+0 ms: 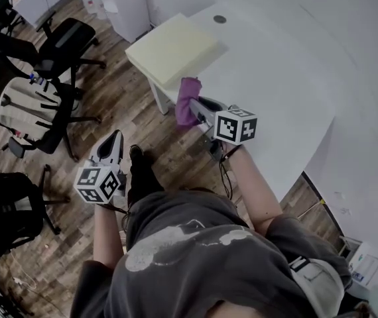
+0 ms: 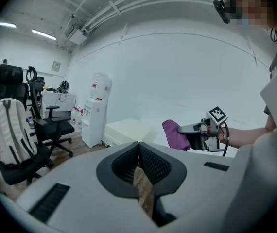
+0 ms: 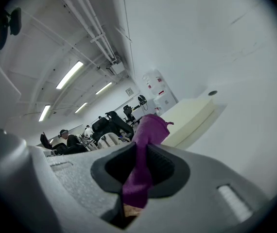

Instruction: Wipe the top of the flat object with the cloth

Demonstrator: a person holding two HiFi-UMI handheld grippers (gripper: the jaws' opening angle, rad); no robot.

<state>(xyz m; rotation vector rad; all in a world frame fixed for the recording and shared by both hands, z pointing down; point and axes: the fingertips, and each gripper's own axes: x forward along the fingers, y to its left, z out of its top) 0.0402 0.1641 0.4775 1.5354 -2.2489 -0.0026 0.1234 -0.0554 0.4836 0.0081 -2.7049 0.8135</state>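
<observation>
White table point(image 1: 288, 91) carrying a pale yellow flat pad point(image 1: 171, 48) right at its corner; small grey grommet point(image 1: 219, 19) near it.

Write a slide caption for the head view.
Right claw holds a purple cloth near the pale yellow pad on the white table; left claw hangs empty over the wood floor.

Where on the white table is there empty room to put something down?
The wide bare stretch of the table right of the yellow pad, past the small round hole, is free. The left corner is crowded: the pad lies there and the right gripper holds the purple cloth close by it.
</observation>
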